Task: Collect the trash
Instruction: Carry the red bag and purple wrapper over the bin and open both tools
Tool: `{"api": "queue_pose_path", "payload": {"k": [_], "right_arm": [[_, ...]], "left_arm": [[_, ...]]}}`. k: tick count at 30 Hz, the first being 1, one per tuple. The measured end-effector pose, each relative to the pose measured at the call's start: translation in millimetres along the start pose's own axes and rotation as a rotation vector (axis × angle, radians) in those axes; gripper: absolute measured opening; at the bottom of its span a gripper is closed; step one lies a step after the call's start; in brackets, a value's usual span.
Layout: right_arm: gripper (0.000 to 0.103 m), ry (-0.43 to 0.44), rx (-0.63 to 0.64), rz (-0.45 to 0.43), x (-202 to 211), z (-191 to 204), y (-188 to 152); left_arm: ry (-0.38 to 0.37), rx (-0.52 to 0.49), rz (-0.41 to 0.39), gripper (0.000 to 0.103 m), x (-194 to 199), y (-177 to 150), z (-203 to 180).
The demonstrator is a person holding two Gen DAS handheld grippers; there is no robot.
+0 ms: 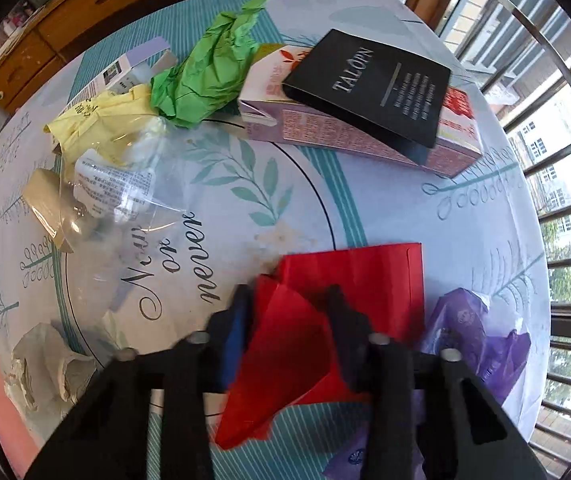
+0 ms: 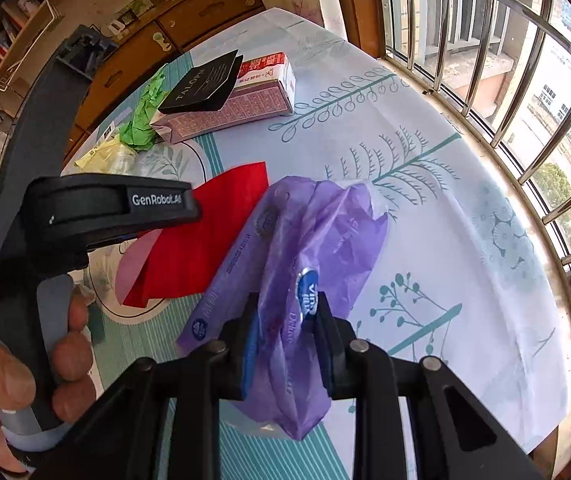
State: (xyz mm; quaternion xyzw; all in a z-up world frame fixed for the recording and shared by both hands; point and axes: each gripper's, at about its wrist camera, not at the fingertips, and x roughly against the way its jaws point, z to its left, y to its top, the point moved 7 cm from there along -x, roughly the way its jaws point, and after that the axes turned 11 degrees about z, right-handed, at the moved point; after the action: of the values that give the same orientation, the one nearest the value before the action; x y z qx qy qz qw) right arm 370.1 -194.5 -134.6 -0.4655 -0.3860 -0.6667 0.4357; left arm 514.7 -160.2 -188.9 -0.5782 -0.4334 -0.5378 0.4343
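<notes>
Right tongs (image 2: pixel 283 344): clamped on purple plastic wrapper (image 2: pixel 317 240), lifted just above surface (image 2: pixel 425 240).
Left tongs (image 1: pixel 289 320): narrowed onto folded red paper (image 1: pixel 349 276) lying on surface, beside purple wrapper.
Middle: clear plastic packaging (image 1: pixel 113 188), yellow paper (image 1: pixel 97 120).
Far: crumpled green paper (image 1: pixel 205 76), pink carton (image 1: pixel 365 132) under black booklet (image 1: pixel 373 84).
</notes>
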Motion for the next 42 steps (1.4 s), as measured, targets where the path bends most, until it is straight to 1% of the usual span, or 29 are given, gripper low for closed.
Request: {"api": "queue_pose_path", "payload": {"k": [2, 4, 5, 6, 7, 9, 13, 16, 19, 23, 25, 26, 28, 30, 34, 36, 39, 42], "right_arm": [[0.025, 0.004, 0.001, -0.002, 1.2, -0.8, -3.8], [0.025, 0.01, 0.001, -0.005, 4.0, -4.4, -8.3], [0.024, 0.013, 0.002, -0.007, 5.5, -5.4, -10.9], [0.024, 0.013, 0.003, -0.009, 7.0, -7.0, -12.5], [0.024, 0.014, 0.004, -0.01, 8.8, -8.5, -14.2], [0.024, 0.022, 0.008, -0.013, 13.7, -11.9, -16.1], [0.024, 0.042, 0.033, -0.028, 30.4, -14.6, -33.5], [0.024, 0.067, 0.064, -0.037, 47.6, -15.6, -49.7], [0.024, 0.097, 0.113, -0.049, 71.6, -15.3, -67.1], [0.024, 0.147, 0.205, -0.079, 110.1, -15.3, -93.1], [0.024, 0.169, 0.258, -0.083, 128.6, -17.9, -107.9], [0.024, 0.177, 0.283, -0.083, 135.7, -19.1, -114.9], [0.023, 0.183, 0.344, -0.088, 150.4, -23.3, -131.3], [0.023, 0.181, 0.404, -0.097, 163.7, -30.0, -148.9], [0.023, 0.178, 0.49, -0.095, 180.9, -48.4, -184.2], [0.023, 0.178, 0.517, -0.074, 183.6, -58.7, -202.0], [0.023, 0.174, 0.563, -0.029, 182.4, -69.6, -228.5], [0.023, 0.168, 0.595, 0.015, 176.2, -77.9, -252.6]], "left_arm": [[-0.011, -0.039, -0.002, 0.019, 1.4, -5.8, -9.6], [-0.068, -0.044, -0.002, 0.012, 1.8, -13.4, -15.3], [-0.106, -0.038, 0.004, 0.01, 2.1, -17.2, -16.5], [-0.166, -0.027, 0.016, 0.009, 2.2, -23.3, -16.9], [-0.193, -0.016, 0.022, 0.008, 2.3, -26.9, -16.2], [-0.219, -0.018, 0.007, 0.008, 6.4, -33.6, -14.9], [-0.276, -0.019, -0.023, 0.008, 22.4, -56.4, -10.1], [-0.287, -0.018, -0.062, 0.008, 39.5, -77.8, -7.1], [-0.313, 0.002, -0.106, 0.008, 64.8, -99.4, 2.0], [-0.339, 0.051, -0.177, 0.008, 101.3, -144.6, 17.3], [-0.344, 0.086, -0.212, 0.008, 116.9, -176.9, 25.5], [-0.345, 0.102, -0.231, 0.008, 125.8, -196.8, 32.5], [-0.343, 0.141, -0.269, 0.008, 137.6, -230.3, 33.8], [-0.347, 0.184, -0.299, 0.008, 150.4, -274.1, 34.4], [-0.344, 0.247, -0.344, 0.008, 159.1, -342.2, 27.9], [-0.335, 0.275, -0.348, 0.008, 156.0, -371.1, 19.7], [-0.336, 0.318, -0.321, 0.008, 147.5, -408.4, 12.5], [-0.307, 0.334, -0.3, 0.008, 140.4, -441.6, 6.7]]}}
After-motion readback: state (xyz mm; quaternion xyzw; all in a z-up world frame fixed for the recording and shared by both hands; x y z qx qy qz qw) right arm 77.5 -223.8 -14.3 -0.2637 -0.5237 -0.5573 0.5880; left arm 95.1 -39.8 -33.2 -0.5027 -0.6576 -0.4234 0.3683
